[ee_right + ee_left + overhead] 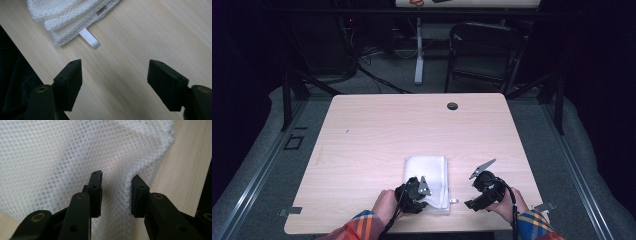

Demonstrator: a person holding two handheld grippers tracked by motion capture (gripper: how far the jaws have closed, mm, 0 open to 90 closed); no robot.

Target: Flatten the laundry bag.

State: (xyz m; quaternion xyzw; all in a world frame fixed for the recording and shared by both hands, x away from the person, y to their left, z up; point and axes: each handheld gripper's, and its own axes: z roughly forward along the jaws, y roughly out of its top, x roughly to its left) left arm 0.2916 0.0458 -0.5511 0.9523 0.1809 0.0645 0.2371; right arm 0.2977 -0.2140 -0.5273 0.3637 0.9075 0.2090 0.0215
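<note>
White mesh bag (426,182), folded, lies at lower centre of the high view near the table (362,130) front edge; left gripper (416,192) pinches a raised fold at its near end w/ jaws not fully shut, prob. to lift or unfold it. Right gripper (482,192) hangs released over bare wood at lower right, likely lined up for the white tab (90,41). Bag's long axis runs near-to-far, tab end toward the person.

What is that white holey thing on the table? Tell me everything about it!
It is a white mesh cloth, folded into a thick rectangle near the table's front edge. Its fabric is full of tiny holes, soft and rumpled. A small white tab sticks out at one corner. The left gripper has a ridge of mesh bunched between its jaws. The right gripper is open beside it, not touching.
</note>
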